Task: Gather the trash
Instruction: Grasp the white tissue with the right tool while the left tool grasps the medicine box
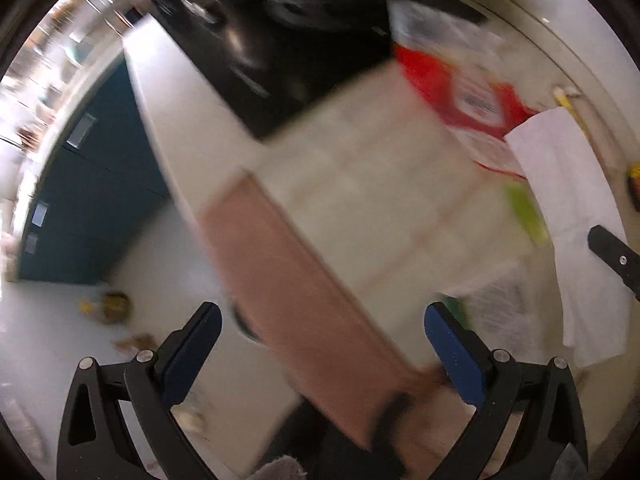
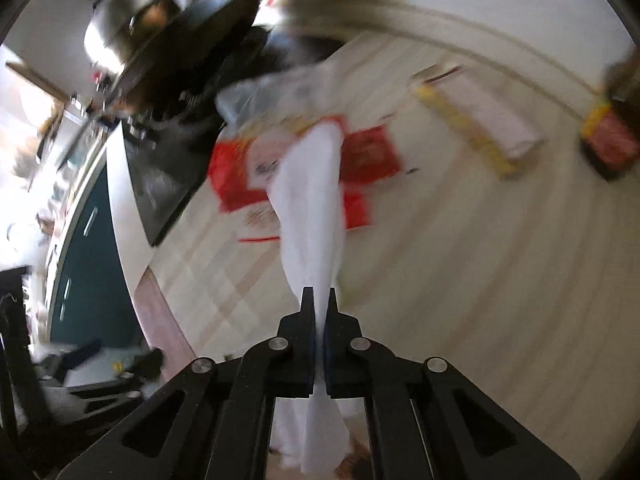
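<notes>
Left wrist view: we see the left gripper with its jaws spread wide and nothing between the pads. Below it lies a pale checked tablecloth with a pink border strip, heavily blurred. A black cooktop occupies the counter at the top. A red-and-white wrapper lies beyond the cloth, and a green scrap sits near its right edge. At far right a white paper towel hangs down, with a black finger of the other tool touching it. Teal cabinet fronts stand at left.

Right wrist view: we see the right gripper clamped shut on the white paper towel, which drapes forward over the red-and-white wrapper. A yellow-edged packet and a red-labelled jar stand well apart at right.
</notes>
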Motion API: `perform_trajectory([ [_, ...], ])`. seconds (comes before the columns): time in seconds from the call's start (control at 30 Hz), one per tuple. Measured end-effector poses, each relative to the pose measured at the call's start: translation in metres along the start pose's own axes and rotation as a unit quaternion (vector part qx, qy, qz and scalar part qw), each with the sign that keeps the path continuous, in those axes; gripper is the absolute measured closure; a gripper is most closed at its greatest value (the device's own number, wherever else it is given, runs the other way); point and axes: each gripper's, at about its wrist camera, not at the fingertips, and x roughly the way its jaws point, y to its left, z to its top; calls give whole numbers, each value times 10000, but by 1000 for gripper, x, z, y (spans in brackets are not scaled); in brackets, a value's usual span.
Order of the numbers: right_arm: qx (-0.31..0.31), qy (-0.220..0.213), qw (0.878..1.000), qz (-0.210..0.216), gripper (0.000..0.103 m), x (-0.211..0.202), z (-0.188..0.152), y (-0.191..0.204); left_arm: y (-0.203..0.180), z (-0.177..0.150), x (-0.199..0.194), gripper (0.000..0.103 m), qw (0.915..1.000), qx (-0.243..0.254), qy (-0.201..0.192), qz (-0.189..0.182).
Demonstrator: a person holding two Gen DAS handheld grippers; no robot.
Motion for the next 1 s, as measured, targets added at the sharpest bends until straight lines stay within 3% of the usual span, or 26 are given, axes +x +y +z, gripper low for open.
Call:
perform_trajectory([
  [0.1, 196, -179, 9992, -309, 100, -27, -3, -30, -26, -2, 16, 0, 9958, -142, 610, -660],
  [0.17, 460, -222, 9971, -563, 100, -41, -10, -62, -45, -4, 29, 0, 9880, -273, 1054, -1097],
  [0.27, 879, -199, 9926, -814, 100, -51, -26, -100, -67, -7, 46, 1, 9761, -521, 1515, -1465],
  [0.33, 1117, -118, 9893, -931, 100, -48, -39, -118, -77, -9, 54, 1, 9726, -597, 1655, -1519],
  [0.43, 1378, 203, 9856, -959, 100, -35, -59, -137, -93, -7, 57, 4, 9769, -463, 1599, -1342],
  [0.5, 1527, 379, 9831, -934, 99, -29, -71, -145, -107, -5, 51, 12, 9847, -7, 1360, -1092],
  [0.53, 1489, 555, 9828, -944, 97, -23, -74, -146, -115, -3, 49, 22, 9878, 285, 1212, -934],
  [0.6, 1467, 713, 9813, -1022, 77, -19, -78, -145, -131, -5, 43, 28, 9877, 1177, 832, -606],
  [0.63, 1497, 662, 9818, -962, 55, -20, -79, -146, -136, -8, 43, 29, 9839, 1559, 747, -450],
  [0.67, 1513, 602, 9825, -904, 40, -22, -80, -146, -139, -11, 43, 29, 9798, 1841, 676, -403],
  [0.77, 1395, 538, 9843, -939, 37, -21, -76, -141, -143, -14, 41, 26, 9726, 2231, 572, -308],
  [0.9, 1136, 744, 9835, -1197, 37, 2, -66, -134, -139, -8, 46, 16, 9784, 1926, 687, -318],
  [1.0, 857, 707, 9824, -1500, 41, 6, -63, -123, -137, -4, 47, 15, 9802, 1817, 690, -390],
])
